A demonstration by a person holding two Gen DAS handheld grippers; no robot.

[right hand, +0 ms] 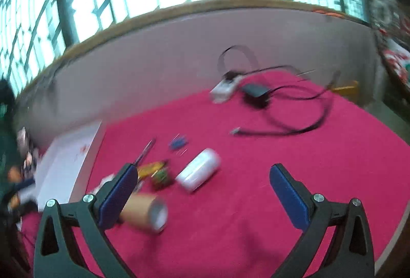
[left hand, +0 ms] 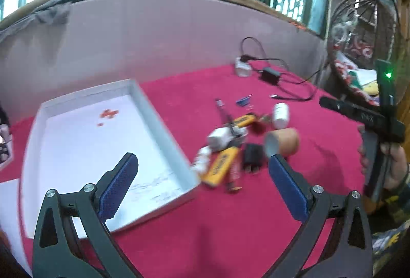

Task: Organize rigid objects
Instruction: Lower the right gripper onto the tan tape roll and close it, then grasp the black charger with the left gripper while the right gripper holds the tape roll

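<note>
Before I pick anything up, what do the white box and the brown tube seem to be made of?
The white box looks like matte cardboard: thin straight walls and pen marks on its floor. The brown tube looks like plain cardboard too, matte tan outside with a pale hollow end, though blur leaves this uncertain.

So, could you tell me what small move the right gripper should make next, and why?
Probably ease the right gripper, open and empty, left and down to straddle the cardboard tube. The tube lies on the red cloth beside its left finger, outside the empty white tray.

Motion blur smears the cardboard tube [right hand: 143, 211] and white box [right hand: 64, 167], cut off left.
</note>
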